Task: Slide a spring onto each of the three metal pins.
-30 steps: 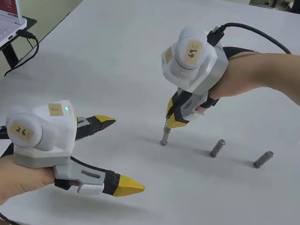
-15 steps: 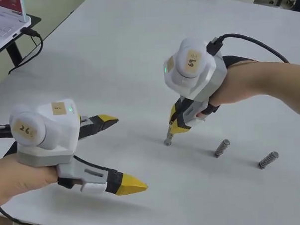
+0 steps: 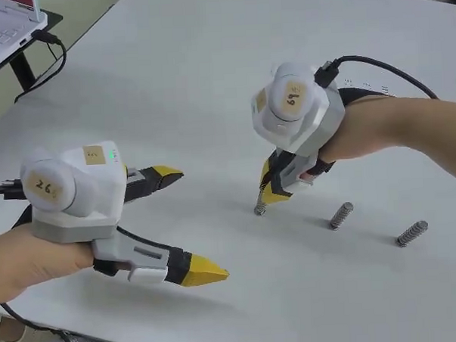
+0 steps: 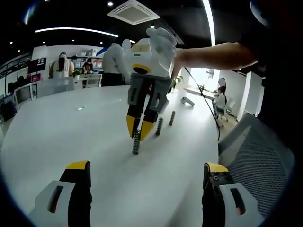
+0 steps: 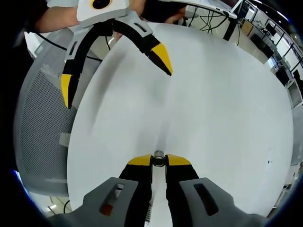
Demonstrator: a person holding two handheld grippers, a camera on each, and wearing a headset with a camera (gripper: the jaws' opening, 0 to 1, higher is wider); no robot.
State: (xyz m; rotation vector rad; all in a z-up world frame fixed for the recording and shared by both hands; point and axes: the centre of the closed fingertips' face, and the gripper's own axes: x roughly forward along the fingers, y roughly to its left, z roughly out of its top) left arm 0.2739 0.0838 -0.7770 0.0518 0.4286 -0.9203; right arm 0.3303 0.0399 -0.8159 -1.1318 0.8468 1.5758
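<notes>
While my right gripper [image 3: 268, 196] pinched its jaws almost closed around the top of a spring [image 3: 259, 209] standing upright on the white worktop [image 3: 194, 81], my left gripper [image 3: 192, 223] hovered nearby, spread wide and empty. A second spring [image 3: 341, 215] and a third spring [image 3: 412, 233] sat farther right.

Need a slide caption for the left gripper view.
Right tool grips a sprung pin on the table, two more springs behind; left tool open.
</notes>
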